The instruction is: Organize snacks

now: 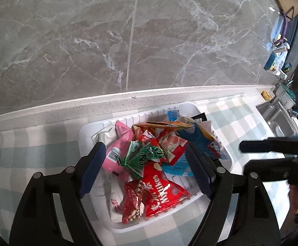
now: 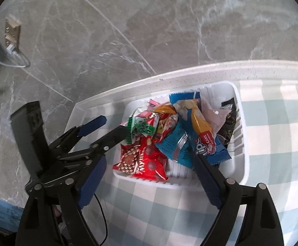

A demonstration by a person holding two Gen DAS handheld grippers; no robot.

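Note:
A white plastic tray (image 1: 192, 107) sits on a green-and-white checked cloth and holds a heap of snack packets: a red Mylikes bag (image 1: 161, 192), a green packet (image 1: 144, 155), a pink packet (image 1: 118, 149) and a blue Oreo packet (image 1: 208, 143). My left gripper (image 1: 144, 168) is open and hovers over the heap, holding nothing. My right gripper (image 2: 147, 176) is open at the tray's (image 2: 242, 143) near edge, empty, with the red bag (image 2: 147, 164) and a blue packet (image 2: 206, 143) beyond it. The left gripper (image 2: 106, 127) shows at the tray's left.
A grey marble wall (image 1: 128, 30) rises behind the white speckled counter edge (image 1: 67, 106). A steel sink (image 1: 278, 123) with cleaning items lies to the right. A wall socket with a plugged cable (image 2: 11, 39) is at the far left.

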